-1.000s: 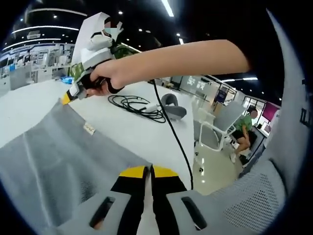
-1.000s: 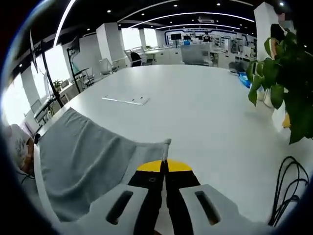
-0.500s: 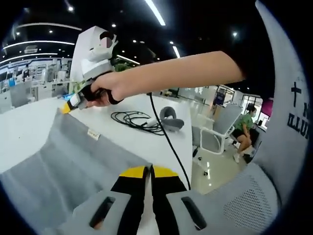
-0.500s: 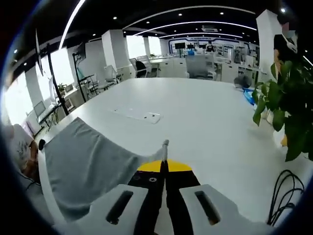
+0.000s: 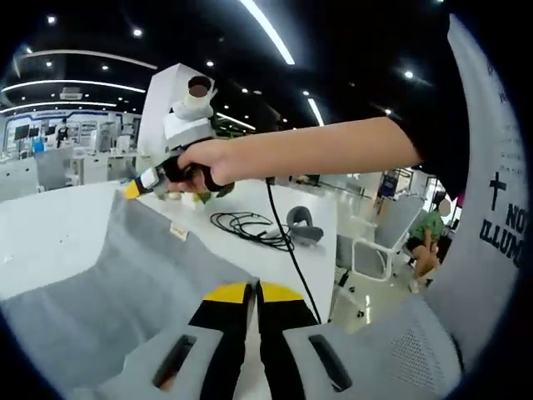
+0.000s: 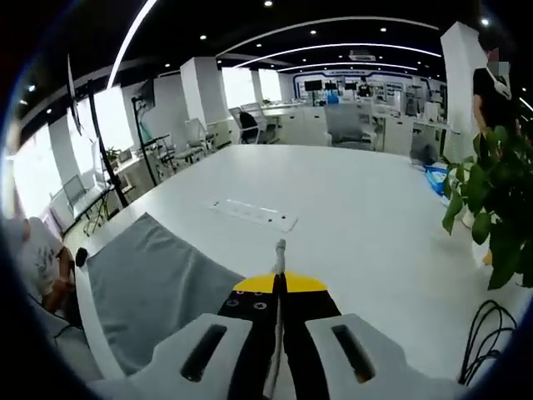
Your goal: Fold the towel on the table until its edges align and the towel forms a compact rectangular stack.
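You have raised both corners higher over the last second: your left hand-held gripper (image 5: 252, 291) and right hand-held gripper (image 6: 278, 282) each stay clamped on the grey towel (image 5: 108, 283), which now hangs above the white desk (image 6: 350, 200), ready to fold over.
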{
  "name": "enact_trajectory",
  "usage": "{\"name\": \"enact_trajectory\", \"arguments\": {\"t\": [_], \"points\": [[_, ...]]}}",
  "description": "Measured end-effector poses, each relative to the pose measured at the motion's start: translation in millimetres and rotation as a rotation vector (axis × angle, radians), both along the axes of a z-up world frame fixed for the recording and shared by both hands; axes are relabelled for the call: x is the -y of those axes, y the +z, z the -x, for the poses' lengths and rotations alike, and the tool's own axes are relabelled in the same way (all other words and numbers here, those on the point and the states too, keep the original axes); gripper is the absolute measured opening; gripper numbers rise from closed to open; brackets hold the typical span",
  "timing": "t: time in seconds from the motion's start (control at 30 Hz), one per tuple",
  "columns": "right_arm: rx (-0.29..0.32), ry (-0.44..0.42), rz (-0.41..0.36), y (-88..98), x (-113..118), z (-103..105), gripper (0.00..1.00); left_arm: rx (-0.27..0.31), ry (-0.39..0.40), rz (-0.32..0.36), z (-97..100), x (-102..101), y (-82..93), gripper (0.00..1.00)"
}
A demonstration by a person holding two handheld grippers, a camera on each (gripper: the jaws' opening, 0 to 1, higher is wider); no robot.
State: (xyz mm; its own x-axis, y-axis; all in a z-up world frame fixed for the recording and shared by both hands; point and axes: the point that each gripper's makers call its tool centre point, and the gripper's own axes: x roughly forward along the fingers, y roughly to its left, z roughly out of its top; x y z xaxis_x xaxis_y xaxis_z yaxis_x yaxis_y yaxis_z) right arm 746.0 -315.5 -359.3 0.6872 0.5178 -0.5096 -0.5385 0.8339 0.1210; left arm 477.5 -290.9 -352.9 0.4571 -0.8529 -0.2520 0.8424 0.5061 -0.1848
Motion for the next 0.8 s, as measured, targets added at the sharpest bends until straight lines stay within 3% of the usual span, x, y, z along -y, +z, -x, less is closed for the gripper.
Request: {"name": "enact_trajectory", "arguments": {"t": [0.2,0.27,0.33,0.43,0.8], "points": [[0.001,0.004,-0.038,17.4,-26.6,12.2,0.00,0.018,0.055,0.003,-7.0,-30.4,11.1,0.04],[0.010,0.011,-0.040,19.3,-33.5,4.5,0.00,0.025,0.077,0.009,-8.6,-40.7,18.4,0.04],[0.036,0.001,-0.033,26.9,-40.5,4.1,0.00,0.050,0.118,-0.031,-13.2,-56.1,20.0,0.04],[0.051,-0.005,-0.053,40.9,-55.7,16.4,0.00,0.048,0.148,-0.017,-14.4,-72.7,23.8,0.04],[0.080,0.008,-0.087,63.3,-100.7,6.7,0.00,0.093,0.305,-0.017,-17.0,-150.7,51.5,0.04]]}}
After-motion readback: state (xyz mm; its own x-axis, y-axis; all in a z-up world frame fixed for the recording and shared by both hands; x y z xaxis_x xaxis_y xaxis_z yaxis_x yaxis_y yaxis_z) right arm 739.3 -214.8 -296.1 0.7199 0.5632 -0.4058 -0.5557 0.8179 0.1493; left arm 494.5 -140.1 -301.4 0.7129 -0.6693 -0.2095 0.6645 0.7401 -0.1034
